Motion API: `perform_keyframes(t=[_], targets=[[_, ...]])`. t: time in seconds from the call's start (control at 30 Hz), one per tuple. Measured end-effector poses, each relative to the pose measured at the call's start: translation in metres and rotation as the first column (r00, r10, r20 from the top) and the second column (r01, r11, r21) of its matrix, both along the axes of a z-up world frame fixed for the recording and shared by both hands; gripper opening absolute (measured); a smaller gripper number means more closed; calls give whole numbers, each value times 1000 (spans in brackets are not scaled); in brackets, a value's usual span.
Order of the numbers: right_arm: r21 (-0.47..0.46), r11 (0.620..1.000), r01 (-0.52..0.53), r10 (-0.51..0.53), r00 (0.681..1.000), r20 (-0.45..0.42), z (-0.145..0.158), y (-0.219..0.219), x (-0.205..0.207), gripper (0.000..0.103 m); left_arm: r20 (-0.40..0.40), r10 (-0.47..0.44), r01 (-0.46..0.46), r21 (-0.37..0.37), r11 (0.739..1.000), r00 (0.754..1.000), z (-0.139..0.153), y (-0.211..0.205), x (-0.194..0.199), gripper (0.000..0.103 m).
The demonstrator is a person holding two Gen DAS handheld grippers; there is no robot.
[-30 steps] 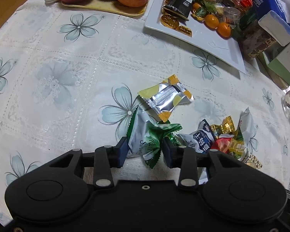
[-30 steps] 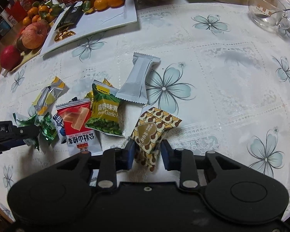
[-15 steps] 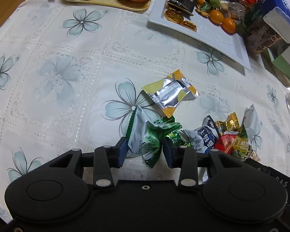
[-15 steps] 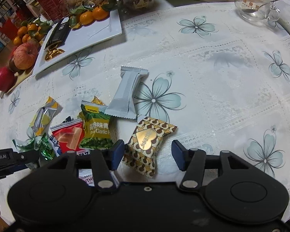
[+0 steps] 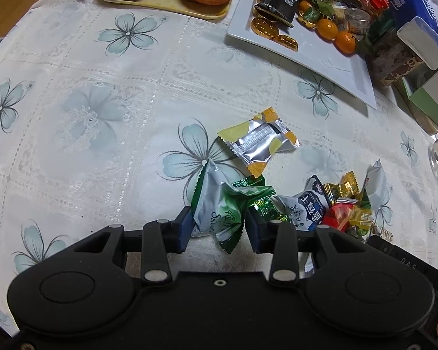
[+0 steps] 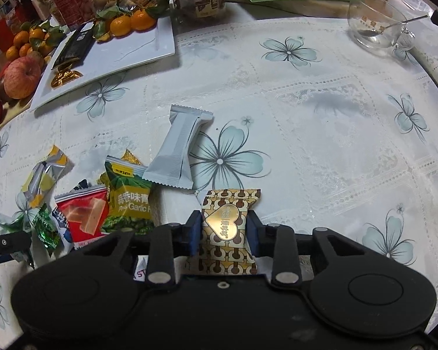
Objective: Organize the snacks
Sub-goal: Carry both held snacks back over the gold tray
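Note:
My left gripper [image 5: 219, 227] is shut on a green and white snack packet [image 5: 219, 210], held just above the tablecloth. A yellow and silver packet [image 5: 258, 145] lies just ahead of it, and a heap of packets [image 5: 327, 207] lies to its right. My right gripper [image 6: 224, 233] is shut on a brown and gold packet with a gold heart [image 6: 229, 230]. A grey packet [image 6: 179, 151], a green garlic pea packet [image 6: 130, 201] and a red packet [image 6: 83, 213] lie ahead to its left. A white rectangular plate [image 5: 321, 55] with gold coins, a black packet and small oranges stands at the back.
A board with apples [image 5: 166, 3] stands at the far left. Jars, boxes and a tissue pack [image 5: 423, 40] crowd the back right. A glass bowl with a spoon [image 6: 376, 23] stands at the far right near the table's edge.
My right gripper opened over the brown and gold packet half a second ago and has closed on it again, now square between the fingers. My left gripper still holds the green packet.

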State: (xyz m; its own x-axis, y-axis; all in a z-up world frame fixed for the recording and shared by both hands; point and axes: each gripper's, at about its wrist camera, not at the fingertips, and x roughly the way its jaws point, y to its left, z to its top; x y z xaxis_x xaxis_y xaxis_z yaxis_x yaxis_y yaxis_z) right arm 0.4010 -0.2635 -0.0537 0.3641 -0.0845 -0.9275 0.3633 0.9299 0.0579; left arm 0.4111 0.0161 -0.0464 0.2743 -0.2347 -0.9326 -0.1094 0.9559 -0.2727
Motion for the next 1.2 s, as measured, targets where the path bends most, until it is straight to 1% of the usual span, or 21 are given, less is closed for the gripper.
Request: perform_keyframes(t=[0.2,0.3,0.4,0.47,0.57,0.63,0.73,0.87,1.03,1.2], targets=[[22,1000,1,-2,999,46,16,-9,-13,34,16,2,-1,-27,1000,1000,13,7,-12,46],[49,999,-6,3,997,79,28,-12,-28,34,42,-4,6,-42,999,999,28,10,-31,46],[83,996,-16,5,991,132,46,-14,-50,34,81,-8,12,-54,998,997,47,12,-60,46],[89,996,-32,15,982,187,61,-12,-71,34,101,-3,9,-67,998,995,58,15,-86,46],[96,994,-50,25,970,243,77,-6,-111,34,97,-2,11,-96,995,995,66,18,-125,46],[116,991,-64,32,965,260,83,-2,-139,34,76,0,8,-102,995,997,69,20,-153,46],[163,983,-84,39,965,261,87,7,-187,34,49,-9,13,-84,996,999,71,21,-188,46],[204,971,-121,69,968,241,87,23,-241,34,33,-50,51,-30,998,998,72,15,-233,46],[192,967,-168,128,971,204,81,45,-296,34,-4,-79,79,-46,996,997,65,6,-272,47],[171,966,-195,166,971,171,68,58,-332,34,-4,-98,98,-1,995,995,57,-5,-302,47]])
